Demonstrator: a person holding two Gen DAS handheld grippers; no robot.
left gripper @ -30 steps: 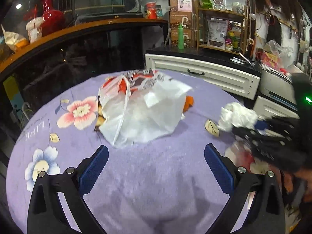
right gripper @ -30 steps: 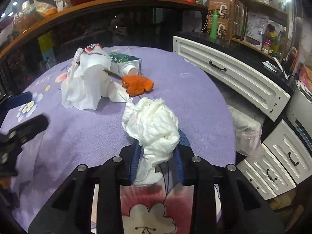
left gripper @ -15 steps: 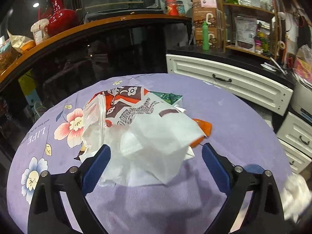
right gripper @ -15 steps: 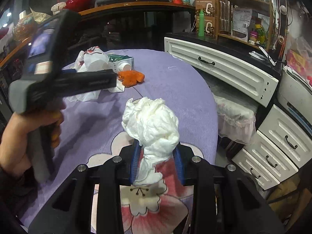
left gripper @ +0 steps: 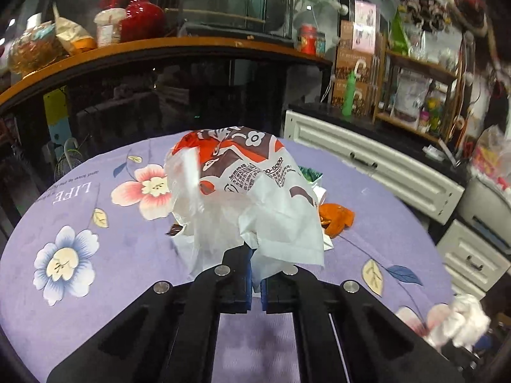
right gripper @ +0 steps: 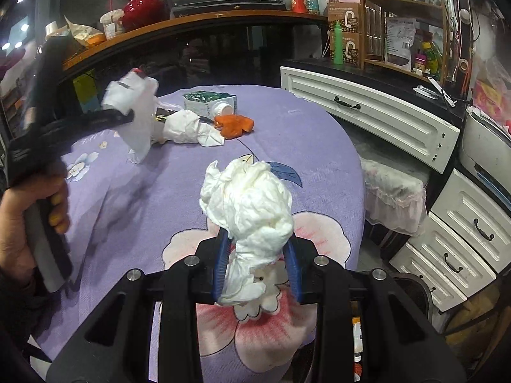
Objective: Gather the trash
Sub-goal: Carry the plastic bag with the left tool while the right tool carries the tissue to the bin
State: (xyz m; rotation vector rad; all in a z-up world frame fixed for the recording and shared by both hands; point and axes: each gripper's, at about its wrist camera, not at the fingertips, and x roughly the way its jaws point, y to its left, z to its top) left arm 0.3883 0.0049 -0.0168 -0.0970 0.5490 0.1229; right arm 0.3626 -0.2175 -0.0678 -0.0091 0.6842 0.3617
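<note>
My left gripper is shut on the edge of a white plastic bag with red and brown print, lifted off the purple flowered tablecloth. It shows in the right wrist view too. My right gripper is shut on a crumpled white tissue wad, held above the table's near right edge. On the table lie a second white tissue, an orange peel and a green carton with a white cap.
White drawers and more drawers stand to the right. A covered stool sits beside the table. A dark counter with a red vase runs behind. A dark bin rim shows below the table's right edge.
My left gripper closed on the plastic bag and lifted it, uncovering the tissue under it. My right gripper, still holding the tissue wad, drew back toward the table's near right edge.
</note>
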